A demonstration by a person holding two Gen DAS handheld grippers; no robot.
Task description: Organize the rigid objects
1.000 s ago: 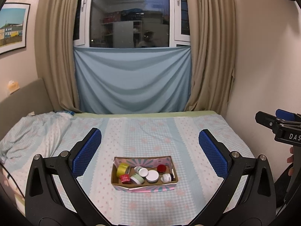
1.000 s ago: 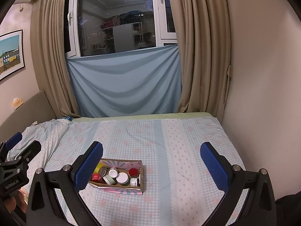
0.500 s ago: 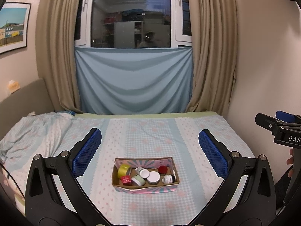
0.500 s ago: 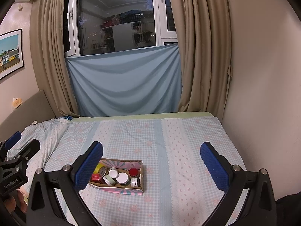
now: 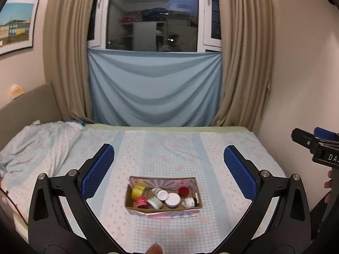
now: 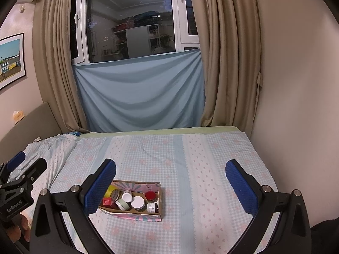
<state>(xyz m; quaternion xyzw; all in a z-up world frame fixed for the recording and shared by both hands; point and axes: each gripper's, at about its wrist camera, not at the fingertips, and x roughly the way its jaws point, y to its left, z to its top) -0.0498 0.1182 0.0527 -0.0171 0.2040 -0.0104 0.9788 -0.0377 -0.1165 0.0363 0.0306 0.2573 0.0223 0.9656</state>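
Note:
A shallow cardboard box (image 5: pixel 163 210) with a patterned rim lies on the bed (image 5: pixel 169 148). It holds several small items: a yellow tape roll (image 5: pixel 138 191), a red box (image 5: pixel 141 202), a green-lidded jar (image 5: pixel 155 202), white-lidded jars (image 5: pixel 172 199) and a red-capped jar (image 5: pixel 183 191). The box also shows in the right wrist view (image 6: pixel 131 211). My left gripper (image 5: pixel 167 169) is open and empty, above and behind the box. My right gripper (image 6: pixel 169 182) is open and empty, to the right of the box.
The bed has a light blue checked sheet and a rumpled blanket (image 5: pixel 31 146) at the left. A wall (image 6: pixel 296 105) runs along the bed's right side. Curtains (image 5: pixel 241 63) and a window (image 5: pixel 154 14) stand behind. A headboard (image 6: pixel 27 127) is at the left.
The left wrist view has shifted slightly, so the box sits a little further right in it. The right gripper has barely moved. Both grippers stay open.

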